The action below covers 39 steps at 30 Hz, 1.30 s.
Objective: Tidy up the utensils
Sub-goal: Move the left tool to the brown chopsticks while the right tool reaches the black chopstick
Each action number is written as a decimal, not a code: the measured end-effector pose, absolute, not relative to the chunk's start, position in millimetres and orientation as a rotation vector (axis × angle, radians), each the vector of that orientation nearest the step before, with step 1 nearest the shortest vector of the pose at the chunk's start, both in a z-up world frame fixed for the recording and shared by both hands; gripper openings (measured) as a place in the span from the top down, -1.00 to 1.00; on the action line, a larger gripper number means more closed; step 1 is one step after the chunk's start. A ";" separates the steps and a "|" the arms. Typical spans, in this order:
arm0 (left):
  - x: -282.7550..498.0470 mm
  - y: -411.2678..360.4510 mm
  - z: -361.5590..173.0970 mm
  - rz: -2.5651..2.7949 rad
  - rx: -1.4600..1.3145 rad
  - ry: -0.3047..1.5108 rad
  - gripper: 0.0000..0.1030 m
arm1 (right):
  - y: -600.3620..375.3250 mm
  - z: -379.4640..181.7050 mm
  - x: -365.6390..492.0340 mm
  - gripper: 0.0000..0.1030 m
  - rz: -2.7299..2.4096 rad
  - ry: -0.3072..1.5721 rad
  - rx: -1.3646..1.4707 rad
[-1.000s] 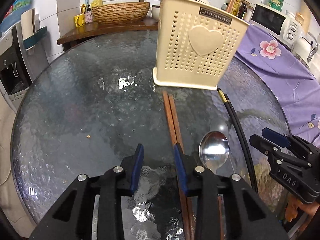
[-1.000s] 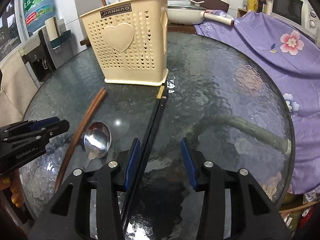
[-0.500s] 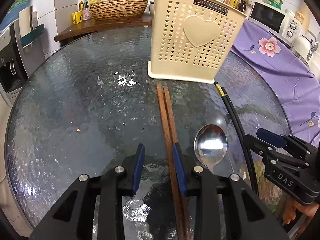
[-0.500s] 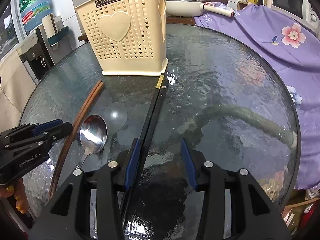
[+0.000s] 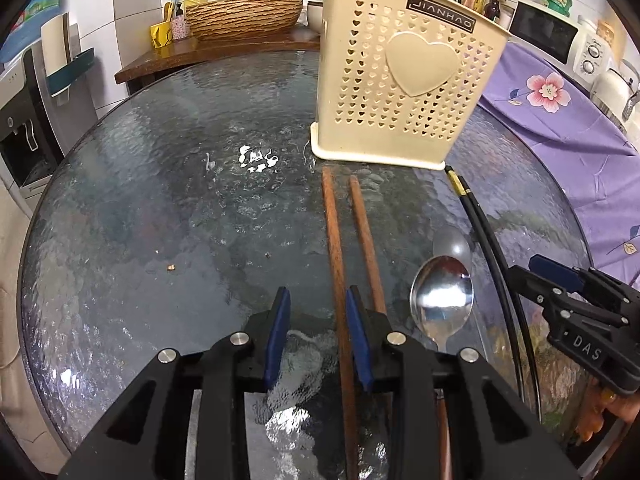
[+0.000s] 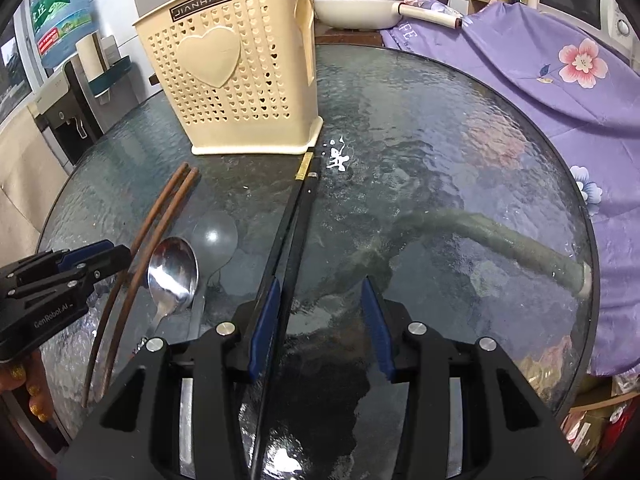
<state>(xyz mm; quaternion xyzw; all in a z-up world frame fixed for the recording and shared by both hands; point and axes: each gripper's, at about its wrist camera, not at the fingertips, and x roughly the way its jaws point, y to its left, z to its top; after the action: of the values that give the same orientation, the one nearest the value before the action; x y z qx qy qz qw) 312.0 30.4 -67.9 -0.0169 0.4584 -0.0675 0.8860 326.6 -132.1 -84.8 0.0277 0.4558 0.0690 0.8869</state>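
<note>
In the left wrist view our left gripper (image 5: 316, 336), jaws wide and empty, sits at bottom centre so that one brown chopstick (image 5: 335, 248) runs between its pads, ready to pinch; the spoon (image 5: 442, 300) lies lower right. In the right wrist view our right gripper (image 6: 318, 326), likewise wide, lines up on the black chopsticks (image 6: 294, 224) pointing to the cream holder (image 6: 236, 76) upper left.

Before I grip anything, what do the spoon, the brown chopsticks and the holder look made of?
Spoon: polished metal, mirror glare. Brown chopsticks: matte, reddish-brown, probably wood. Holder: cream moulded plastic, heart-shaped perforations and raised logo plate.
</note>
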 end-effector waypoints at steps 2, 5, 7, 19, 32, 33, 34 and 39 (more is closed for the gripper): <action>315.3 28.1 -67.6 -0.141 -0.027 0.952 0.44 | -126.9 -84.2 329.8 0.17 0.145 0.943 0.046; 323.8 23.8 -68.7 -0.134 -0.005 0.952 0.44 | -119.9 -83.6 338.4 0.23 0.138 0.941 0.026; 329.5 23.6 -68.6 -0.129 -0.001 0.954 0.44 | -119.4 -83.3 344.3 0.25 0.130 0.944 0.033; 369.7 19.5 -68.4 -0.110 -0.004 0.973 0.44 | -122.4 -82.4 387.1 0.44 0.114 0.962 0.089; 396.6 20.9 -67.7 -0.096 -0.006 0.984 0.55 | -135.2 -78.3 413.7 0.59 0.141 0.961 0.210; 396.1 21.6 -67.8 -0.097 -0.005 0.981 0.55 | -136.5 -75.1 411.6 0.59 0.135 0.950 0.194; 393.3 21.5 -68.4 -0.097 -0.006 0.979 0.55 | -137.5 -73.7 410.4 0.59 0.132 0.948 0.183; 391.8 23.5 -68.7 -0.099 -0.009 0.977 0.55 | -137.0 -78.8 405.5 0.59 0.130 0.980 0.157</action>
<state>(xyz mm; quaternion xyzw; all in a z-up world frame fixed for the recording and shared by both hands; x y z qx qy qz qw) 391.8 23.5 -68.7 -0.0044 0.4691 -0.0476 0.8819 405.5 -137.0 -78.8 0.0751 0.4698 0.0624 0.8773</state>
